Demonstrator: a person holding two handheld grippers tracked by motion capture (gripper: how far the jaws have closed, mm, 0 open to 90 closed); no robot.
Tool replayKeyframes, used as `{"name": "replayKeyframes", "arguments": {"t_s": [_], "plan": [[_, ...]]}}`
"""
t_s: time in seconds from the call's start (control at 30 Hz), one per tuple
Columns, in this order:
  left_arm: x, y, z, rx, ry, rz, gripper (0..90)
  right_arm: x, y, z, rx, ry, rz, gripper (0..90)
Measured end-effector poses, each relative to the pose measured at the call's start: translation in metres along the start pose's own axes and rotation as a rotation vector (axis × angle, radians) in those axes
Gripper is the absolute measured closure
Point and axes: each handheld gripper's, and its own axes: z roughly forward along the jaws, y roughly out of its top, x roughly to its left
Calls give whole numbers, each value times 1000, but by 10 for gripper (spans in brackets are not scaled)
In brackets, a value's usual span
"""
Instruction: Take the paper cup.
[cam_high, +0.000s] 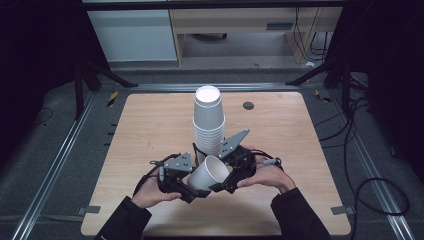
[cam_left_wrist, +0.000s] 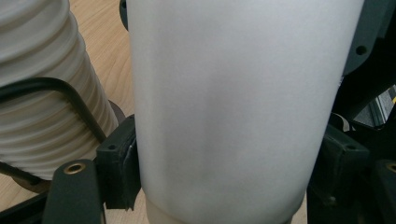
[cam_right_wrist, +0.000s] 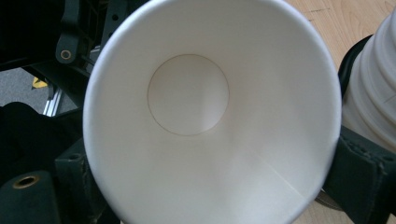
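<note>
- No brand, label or writing can be read on the cup (cam_high: 209, 173) or on the stack (cam_high: 209, 120).
- The cup is held tilted above the near middle of the counter (cam_high: 150, 125), just in front of the stack of white cups.
- The left tool (cam_high: 192, 192) is pressed onto the cup's wall near its base; in the left gripper view the cup (cam_left_wrist: 233, 107) is seen clamped between the two jaws.
- The right tool (cam_high: 222, 185) is pinched at the cup's rim; in the right gripper view the open mouth of the cup (cam_right_wrist: 210, 116) is faced, one jaw at each side of it.
- The stack (cam_right_wrist: 373, 93) is seen just beside the cup.
</note>
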Motion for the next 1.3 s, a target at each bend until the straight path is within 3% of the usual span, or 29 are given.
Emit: {"name": "replayKeyframes", "arguments": {"t_s": [0.23, 0.37, 0.57, 0.83, 0.97, 1.3], "plan": [[1, -1, -3, -15, 4, 3, 232, 1, -2, -5, -59, -3, 6, 59], [3, -2, -6, -36, 12, -7, 231, 2, -5, -18, -110, -25, 19, 44], [5, -1, -14, -123, 43, -14, 229, 4, -20, -35, -177, -55, 60, 42], [2, 0, -4, -163, 57, -14, 228, 3, -24, -32, -235, -49, 90, 40], [0, 0, 0, -166, 44, -13, 228, 3, -24, -29, -239, -41, 92, 39], [-3, 2, 3, -189, 56, 4, 228, 2, -21, -20, -262, -17, 102, 48]]}}
